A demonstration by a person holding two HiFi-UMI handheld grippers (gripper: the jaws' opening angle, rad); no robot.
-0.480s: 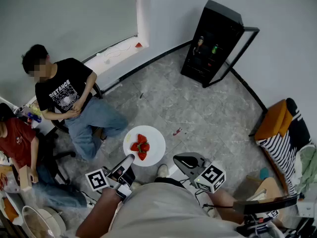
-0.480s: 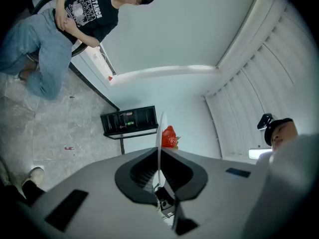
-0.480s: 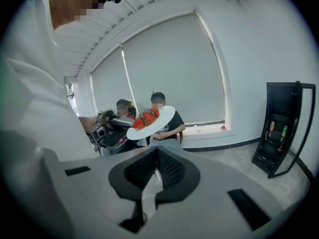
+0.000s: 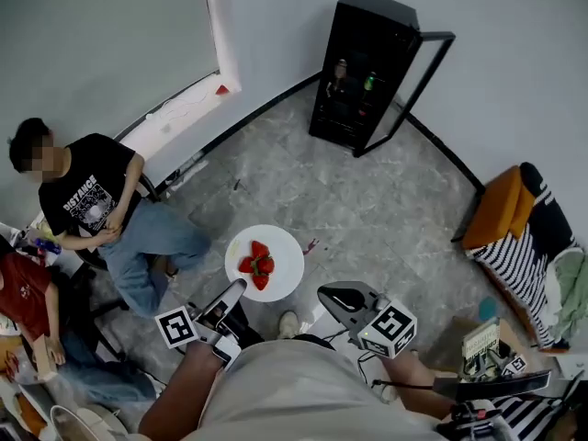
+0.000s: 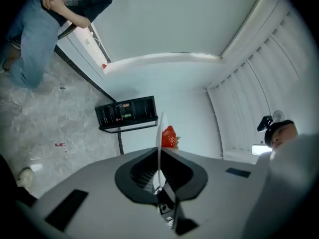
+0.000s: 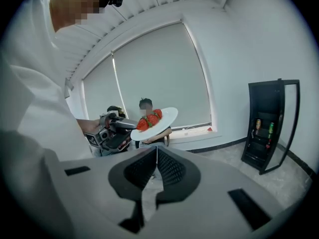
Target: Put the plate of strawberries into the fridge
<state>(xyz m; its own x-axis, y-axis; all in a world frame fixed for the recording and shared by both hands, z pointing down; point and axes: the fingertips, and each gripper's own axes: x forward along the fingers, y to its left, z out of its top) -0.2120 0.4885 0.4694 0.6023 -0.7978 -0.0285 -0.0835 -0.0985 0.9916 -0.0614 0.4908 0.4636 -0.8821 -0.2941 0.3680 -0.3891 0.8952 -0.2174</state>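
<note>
A white plate (image 4: 287, 263) with several red strawberries (image 4: 257, 263) is held out above the grey tiled floor. My left gripper (image 4: 235, 293) is shut on its near rim. In the left gripper view the plate (image 5: 159, 133) shows edge-on between the pads, with a strawberry (image 5: 169, 137) beside it. My right gripper (image 4: 336, 294) is shut and empty, to the right of the plate. Its own view shows the plate (image 6: 169, 114) held level and the left gripper (image 6: 112, 128). The black fridge (image 4: 358, 67) stands against the far wall with its glass door (image 4: 424, 76) swung open.
A person in a black shirt (image 4: 92, 200) sits on the left beside another in red (image 4: 23, 306). An orange and striped seat (image 4: 514, 219) is on the right. Bottles stand inside the fridge (image 6: 264, 126). Bare tiled floor (image 4: 367, 209) lies between me and the fridge.
The head view has swung: the fridge and the seated people have slid left in the frame. The plate stays in the left gripper's hold, and the right gripper has stayed put.
</note>
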